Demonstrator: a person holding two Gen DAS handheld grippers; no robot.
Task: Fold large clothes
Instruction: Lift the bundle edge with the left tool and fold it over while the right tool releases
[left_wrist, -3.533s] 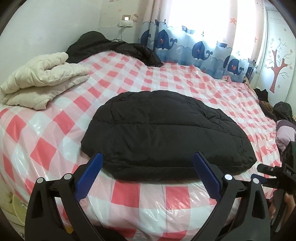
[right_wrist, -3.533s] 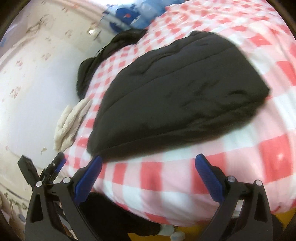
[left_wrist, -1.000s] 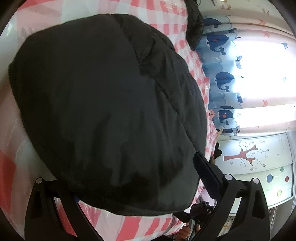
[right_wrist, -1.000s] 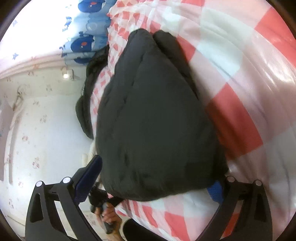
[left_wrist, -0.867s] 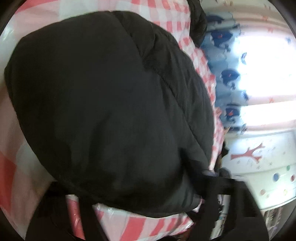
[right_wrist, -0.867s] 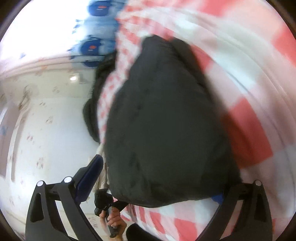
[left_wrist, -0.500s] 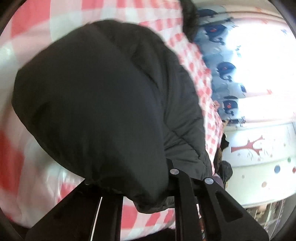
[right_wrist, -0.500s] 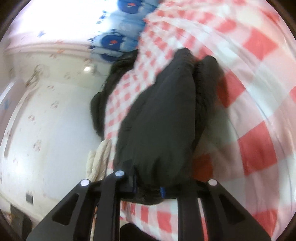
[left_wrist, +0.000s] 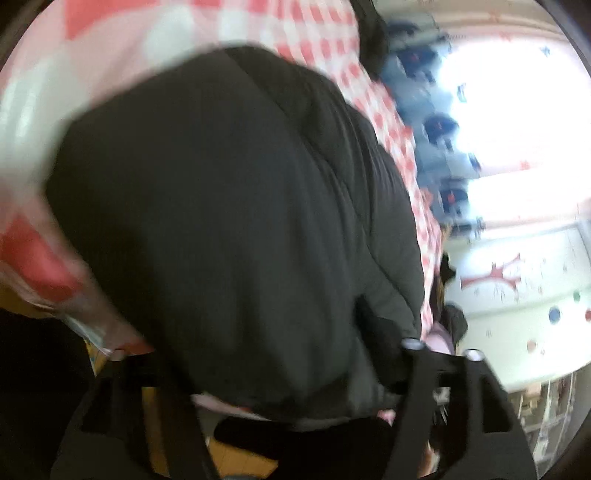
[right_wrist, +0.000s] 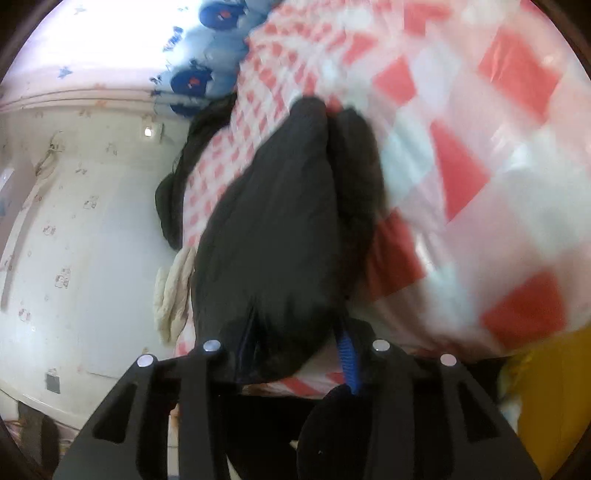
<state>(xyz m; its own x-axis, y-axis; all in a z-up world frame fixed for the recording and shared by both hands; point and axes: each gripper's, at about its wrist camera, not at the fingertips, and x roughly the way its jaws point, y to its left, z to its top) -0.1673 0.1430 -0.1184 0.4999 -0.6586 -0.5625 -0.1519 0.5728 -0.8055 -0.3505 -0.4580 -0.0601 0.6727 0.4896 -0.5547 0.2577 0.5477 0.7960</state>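
A folded black puffer jacket (left_wrist: 229, 206) lies on a bed under a red-and-white checked cover (right_wrist: 461, 158) with a glossy, plastic-like sheen, and both views are blurred. In the left wrist view the left gripper (left_wrist: 266, 391) has the jacket's near edge bulging down between its two black arms; its jaws are opening, the pads are hidden behind the fabric, and whether they press on it cannot be told. In the right wrist view the right gripper (right_wrist: 295, 354) has the jacket's end bunched between its arms, a blue pad (right_wrist: 345, 356) showing just beside the fabric on the right; its jaws are opening too, with the fabric filling the gap. Farther off on the bed lie a folded cream padded garment (right_wrist: 171, 291) and a dark heap of clothing (right_wrist: 177, 184). A whale-print curtain (right_wrist: 207, 48) hangs at the bright window.
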